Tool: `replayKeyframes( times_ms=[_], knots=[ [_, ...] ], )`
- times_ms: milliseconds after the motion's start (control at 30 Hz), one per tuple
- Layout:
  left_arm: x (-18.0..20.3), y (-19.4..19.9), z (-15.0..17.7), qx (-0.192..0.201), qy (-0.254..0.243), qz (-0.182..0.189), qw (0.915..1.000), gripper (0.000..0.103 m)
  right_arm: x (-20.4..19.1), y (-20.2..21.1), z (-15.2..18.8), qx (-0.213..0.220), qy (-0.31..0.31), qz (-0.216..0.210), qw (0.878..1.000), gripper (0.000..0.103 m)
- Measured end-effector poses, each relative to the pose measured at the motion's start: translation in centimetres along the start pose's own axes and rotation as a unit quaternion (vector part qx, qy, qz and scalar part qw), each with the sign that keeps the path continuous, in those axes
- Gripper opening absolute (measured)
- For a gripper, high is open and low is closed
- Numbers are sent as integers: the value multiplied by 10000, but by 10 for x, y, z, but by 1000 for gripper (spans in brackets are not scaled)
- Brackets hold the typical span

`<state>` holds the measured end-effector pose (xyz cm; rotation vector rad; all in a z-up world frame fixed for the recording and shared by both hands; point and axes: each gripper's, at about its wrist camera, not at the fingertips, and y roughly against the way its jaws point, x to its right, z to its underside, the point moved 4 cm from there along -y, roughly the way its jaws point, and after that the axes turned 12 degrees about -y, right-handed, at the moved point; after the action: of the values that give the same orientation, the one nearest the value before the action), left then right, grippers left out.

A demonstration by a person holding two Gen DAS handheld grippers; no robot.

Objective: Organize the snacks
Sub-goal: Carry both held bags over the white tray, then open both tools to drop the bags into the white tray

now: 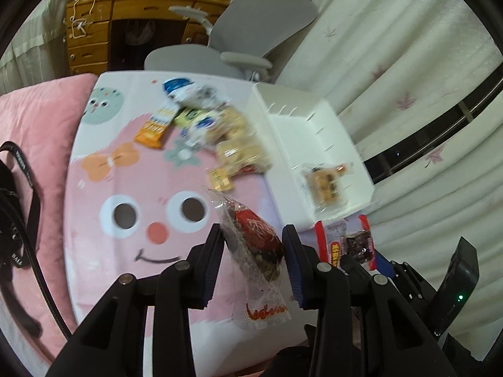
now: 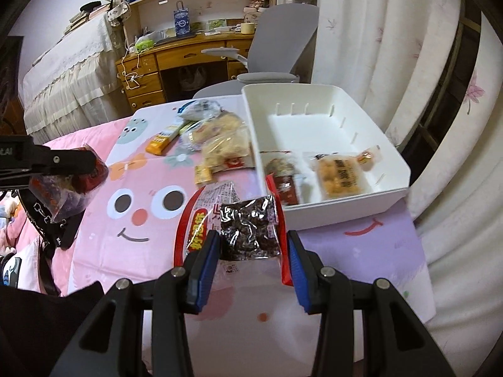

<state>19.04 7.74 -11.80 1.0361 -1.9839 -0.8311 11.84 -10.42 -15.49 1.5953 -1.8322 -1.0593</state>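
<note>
My left gripper (image 1: pixel 253 235) is shut on a clear-wrapped snack with a red label (image 1: pixel 256 245) and holds it above the pink cartoon cloth (image 1: pixel 125 251). My right gripper (image 2: pixel 251 242) is shut on a red-edged pack of dark snack (image 2: pixel 248 229), held in front of the white box (image 2: pixel 345 201). The box also shows in the left wrist view (image 1: pixel 283 138) and holds a yellow cookie pack (image 2: pixel 341 174) and a brown pack (image 2: pixel 281 176). A pile of loose snacks (image 2: pixel 213 138) lies on the cloth left of the box.
A grey office chair (image 2: pixel 283 47) and a wooden desk (image 2: pixel 176 56) stand behind the table. White curtains (image 2: pixel 393 47) hang to the right. A pink pillow (image 1: pixel 37 125) and a black strap (image 1: pixel 34 220) lie at the left.
</note>
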Motion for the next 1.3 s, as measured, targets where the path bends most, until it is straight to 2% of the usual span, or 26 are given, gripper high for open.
replayKeyframes(
  times_ms=[300,600,833,1033,1067,1133,1300],
  knots=[
    [56,-21,-26,483,264,-62,9985,37,56,-4,-39,82,348,-245,9991,42],
    [118,-63,-52,905,373,-135,9951,37,117,-20,-80,175,855,-475,9951,42],
    [157,-95,-71,967,242,-126,9949,37,150,-35,-102,156,1113,-544,9922,42],
    [174,-119,-78,863,338,-49,9957,38,164,-53,-115,31,1198,-646,9907,42],
    [174,-123,-78,805,375,-124,9960,40,166,-56,-117,-12,1189,-657,9907,42],
    [174,-127,-78,761,489,-221,9957,60,168,-63,-119,-140,1192,-659,9906,43],
    [164,-128,-75,767,808,-312,9933,71,170,-73,-116,-391,1217,-754,9889,44]
  ],
)
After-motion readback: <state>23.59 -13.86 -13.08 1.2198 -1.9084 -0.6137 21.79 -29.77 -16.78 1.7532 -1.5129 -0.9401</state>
